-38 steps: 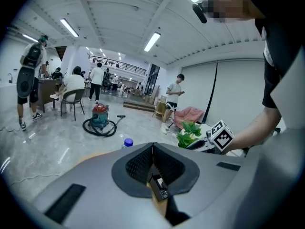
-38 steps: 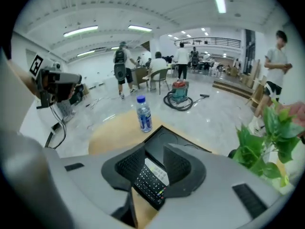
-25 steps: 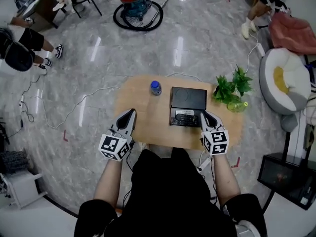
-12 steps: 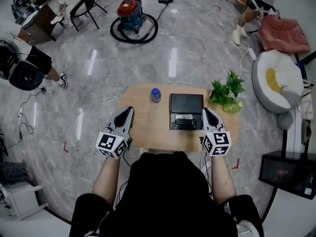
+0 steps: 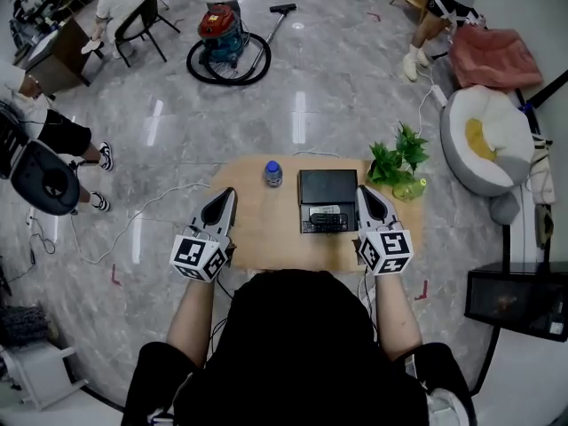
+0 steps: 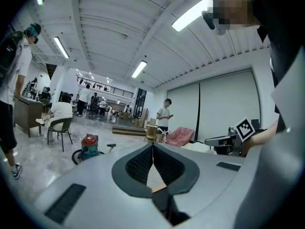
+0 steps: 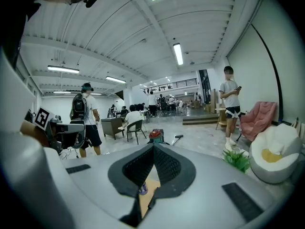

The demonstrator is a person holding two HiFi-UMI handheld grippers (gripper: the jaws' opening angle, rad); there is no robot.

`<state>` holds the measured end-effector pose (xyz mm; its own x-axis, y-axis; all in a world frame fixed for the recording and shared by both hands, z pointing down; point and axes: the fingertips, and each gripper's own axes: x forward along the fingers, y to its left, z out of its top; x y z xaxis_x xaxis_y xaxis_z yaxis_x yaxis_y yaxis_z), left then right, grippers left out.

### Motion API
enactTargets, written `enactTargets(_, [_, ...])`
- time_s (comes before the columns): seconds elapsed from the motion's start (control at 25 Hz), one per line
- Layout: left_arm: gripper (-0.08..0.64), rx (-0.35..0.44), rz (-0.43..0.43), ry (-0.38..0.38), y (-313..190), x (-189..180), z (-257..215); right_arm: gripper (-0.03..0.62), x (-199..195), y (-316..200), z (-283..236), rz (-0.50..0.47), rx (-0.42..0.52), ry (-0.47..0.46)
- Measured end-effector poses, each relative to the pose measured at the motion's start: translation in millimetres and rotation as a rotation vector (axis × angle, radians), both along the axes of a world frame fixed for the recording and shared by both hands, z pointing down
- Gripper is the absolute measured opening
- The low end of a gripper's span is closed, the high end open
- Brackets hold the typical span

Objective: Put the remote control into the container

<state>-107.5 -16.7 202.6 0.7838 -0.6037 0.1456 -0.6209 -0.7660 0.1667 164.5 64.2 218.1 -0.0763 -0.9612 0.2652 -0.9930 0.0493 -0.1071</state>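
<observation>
remote control [image 5: 327, 221] lies inside the black container [image 5: 327, 187], in its 6 o'clock half, on the wooden table [image 5: 266, 238]. left gripper [image 5: 229, 192]: jaws closed tip to tip, nothing between them, at the container's 9 o'clock. right gripper [image 5: 361, 188]: jaws closed, empty, just beside the container at 3 o'clock. bottle [image 5: 272, 174] at the container's 10 o'clock, plant [image 5: 395, 162] at 2 o'clock.
</observation>
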Motion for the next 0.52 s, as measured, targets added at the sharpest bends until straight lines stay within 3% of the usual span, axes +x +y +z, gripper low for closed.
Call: enactTargets(0.52, [0.008,0.007,-0.025,0.0,-9,-18,-2,0.009,-19,-13,-1,-0.026,0.016,-0.012])
